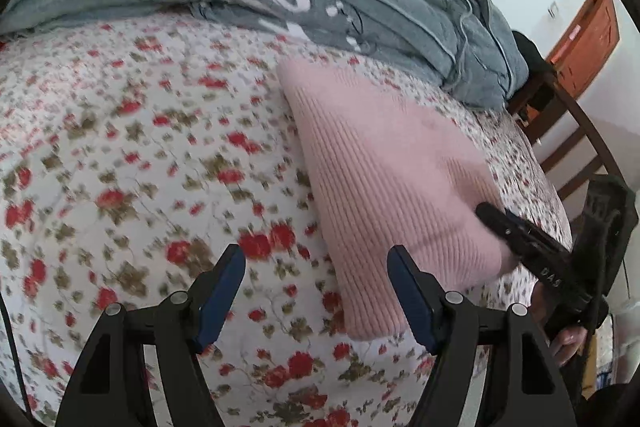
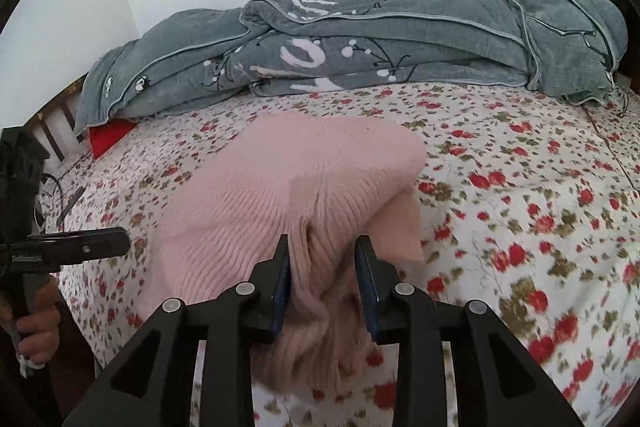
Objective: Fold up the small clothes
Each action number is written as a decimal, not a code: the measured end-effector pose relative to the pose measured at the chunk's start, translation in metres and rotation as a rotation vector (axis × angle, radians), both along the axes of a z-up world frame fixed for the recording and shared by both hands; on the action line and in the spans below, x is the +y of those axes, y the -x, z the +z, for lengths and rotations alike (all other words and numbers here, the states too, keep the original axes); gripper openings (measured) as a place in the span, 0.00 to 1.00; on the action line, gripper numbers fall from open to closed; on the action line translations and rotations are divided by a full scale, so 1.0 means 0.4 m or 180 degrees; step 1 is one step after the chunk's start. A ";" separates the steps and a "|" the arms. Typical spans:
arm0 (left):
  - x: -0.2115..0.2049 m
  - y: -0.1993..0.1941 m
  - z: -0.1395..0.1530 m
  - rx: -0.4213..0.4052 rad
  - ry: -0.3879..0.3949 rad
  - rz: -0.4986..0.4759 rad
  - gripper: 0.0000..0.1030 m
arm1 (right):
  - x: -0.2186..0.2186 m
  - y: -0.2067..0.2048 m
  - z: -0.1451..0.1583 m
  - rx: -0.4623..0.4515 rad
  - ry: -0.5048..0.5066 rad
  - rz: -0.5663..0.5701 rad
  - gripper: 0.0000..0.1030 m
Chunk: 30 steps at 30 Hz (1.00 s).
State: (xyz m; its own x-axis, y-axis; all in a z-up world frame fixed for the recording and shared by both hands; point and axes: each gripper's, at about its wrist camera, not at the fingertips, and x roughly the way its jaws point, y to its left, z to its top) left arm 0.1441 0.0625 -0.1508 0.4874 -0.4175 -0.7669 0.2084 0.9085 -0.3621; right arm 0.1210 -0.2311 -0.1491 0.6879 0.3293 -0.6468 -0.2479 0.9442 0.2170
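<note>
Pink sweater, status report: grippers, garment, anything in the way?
Right gripper shut on pink knit sweater, bunched edge lifted. Left gripper open, empty, over floral bedsheet. Grey quilt heaped at far side, clear of the sweater.

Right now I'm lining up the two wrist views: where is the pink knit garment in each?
Left wrist: pink knit garment right of centre, right gripper at its edge.
Right wrist: garment centre, bunched between the fingers.
Shared landmark: grey blanket behind it.
</note>
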 end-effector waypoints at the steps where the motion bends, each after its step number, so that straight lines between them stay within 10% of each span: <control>1: -0.005 0.005 -0.010 0.0035 -0.0010 -0.0060 0.70 | -0.007 0.011 0.000 -0.0002 -0.0021 0.0006 0.34; 12: -0.095 0.109 -0.070 -0.0021 -0.0285 -0.0590 0.66 | -0.055 0.111 -0.001 -0.0025 -0.0368 0.0096 0.36; 22: -0.110 0.096 -0.044 -0.0288 -0.0134 -0.0379 0.23 | -0.035 0.128 -0.015 0.0103 -0.0472 0.0264 0.36; 30: -0.064 0.114 -0.056 -0.0259 0.0005 -0.0295 0.17 | -0.020 0.129 0.001 0.0054 -0.0739 0.0292 0.23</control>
State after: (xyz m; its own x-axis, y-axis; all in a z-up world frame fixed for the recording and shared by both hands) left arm 0.0986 0.0369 -0.1730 0.5073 -0.4648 -0.7257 0.3203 0.8835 -0.3419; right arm 0.0694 -0.2391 -0.1488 0.6379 0.5309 -0.5578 -0.3246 0.8422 0.4304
